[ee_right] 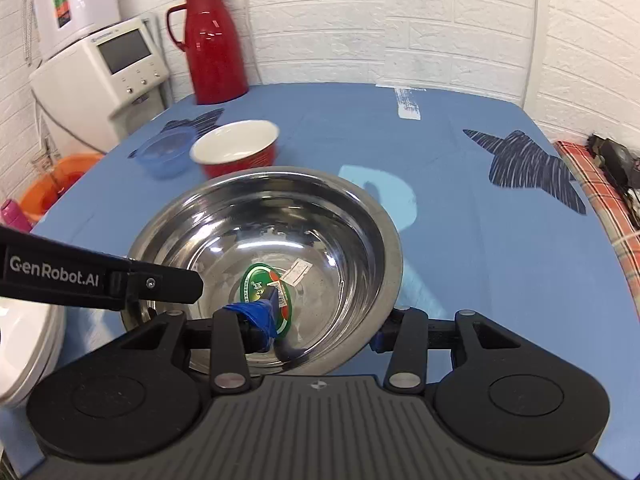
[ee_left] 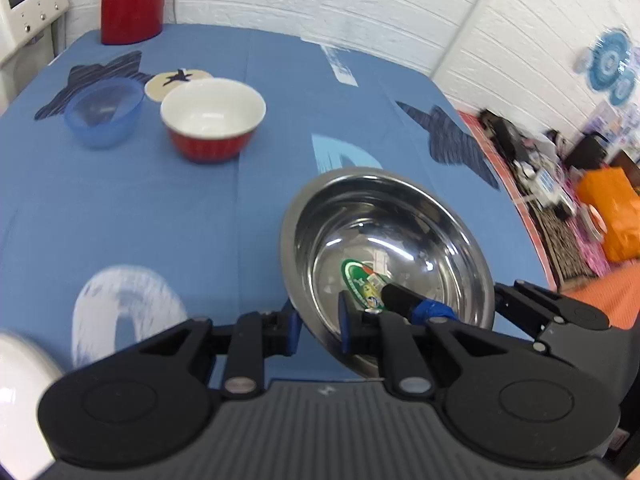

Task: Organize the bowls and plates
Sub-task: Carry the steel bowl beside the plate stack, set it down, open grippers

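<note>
A steel bowl (ee_left: 384,240) (ee_right: 264,240) with a green sticker inside rests near the front of the blue table (ee_right: 480,240). My left gripper (ee_left: 319,326) is shut on its left rim, one finger inside and one outside. My right gripper (ee_right: 326,326) is open and straddles the near right rim: its blue-taped finger (ee_right: 256,316) is inside, the other outside. A red bowl with a white inside (ee_left: 212,120) (ee_right: 240,148) and a clear blue bowl (ee_left: 104,112) (ee_right: 166,154) stand side by side at the far left.
A red jug (ee_right: 214,44) stands at the back left of the table. A white dish (ee_right: 28,352) lies at the near left edge. A white appliance (ee_right: 108,68) and an orange basin (ee_right: 56,184) sit off the table's left side. Clutter lies beyond the right edge (ee_left: 560,184).
</note>
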The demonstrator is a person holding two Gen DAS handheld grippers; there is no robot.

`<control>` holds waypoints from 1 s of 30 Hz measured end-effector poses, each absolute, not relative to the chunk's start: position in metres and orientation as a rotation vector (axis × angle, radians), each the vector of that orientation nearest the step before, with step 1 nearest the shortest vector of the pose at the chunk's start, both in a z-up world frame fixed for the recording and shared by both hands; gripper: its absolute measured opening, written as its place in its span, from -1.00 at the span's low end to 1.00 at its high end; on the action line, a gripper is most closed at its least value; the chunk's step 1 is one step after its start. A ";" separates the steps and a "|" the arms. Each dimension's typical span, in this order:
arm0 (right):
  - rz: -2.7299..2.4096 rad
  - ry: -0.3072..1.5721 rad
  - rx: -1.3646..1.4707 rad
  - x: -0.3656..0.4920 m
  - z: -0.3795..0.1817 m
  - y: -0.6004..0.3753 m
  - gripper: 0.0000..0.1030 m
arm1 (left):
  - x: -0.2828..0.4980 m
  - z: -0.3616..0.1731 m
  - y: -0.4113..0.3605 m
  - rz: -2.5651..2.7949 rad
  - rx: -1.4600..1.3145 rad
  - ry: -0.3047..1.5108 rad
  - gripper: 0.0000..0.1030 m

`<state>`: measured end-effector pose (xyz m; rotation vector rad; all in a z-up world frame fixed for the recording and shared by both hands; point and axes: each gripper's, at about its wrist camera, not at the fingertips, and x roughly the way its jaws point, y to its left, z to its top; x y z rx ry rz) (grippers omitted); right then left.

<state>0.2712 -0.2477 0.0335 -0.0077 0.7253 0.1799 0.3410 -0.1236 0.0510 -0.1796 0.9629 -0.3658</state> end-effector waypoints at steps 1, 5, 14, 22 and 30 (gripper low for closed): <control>0.183 0.729 -0.006 0.259 0.031 -0.242 -0.43 | 0.325 0.049 -0.116 -0.376 -0.172 0.964 -0.75; 0.195 0.746 0.018 0.219 0.014 -0.221 -0.41 | 0.276 0.034 -0.090 -0.401 -0.149 0.970 -0.75; 0.178 0.766 0.017 0.194 -0.014 -0.197 -0.40 | 0.243 0.001 -0.063 -0.407 -0.162 0.991 -0.76; 0.171 0.744 -0.003 0.188 -0.022 -0.199 -0.38 | 0.248 -0.016 -0.070 -0.393 -0.162 0.991 -0.75; 0.159 0.748 0.066 0.187 -0.019 -0.209 -0.39 | 0.247 -0.012 -0.070 -0.345 -0.155 0.941 -0.08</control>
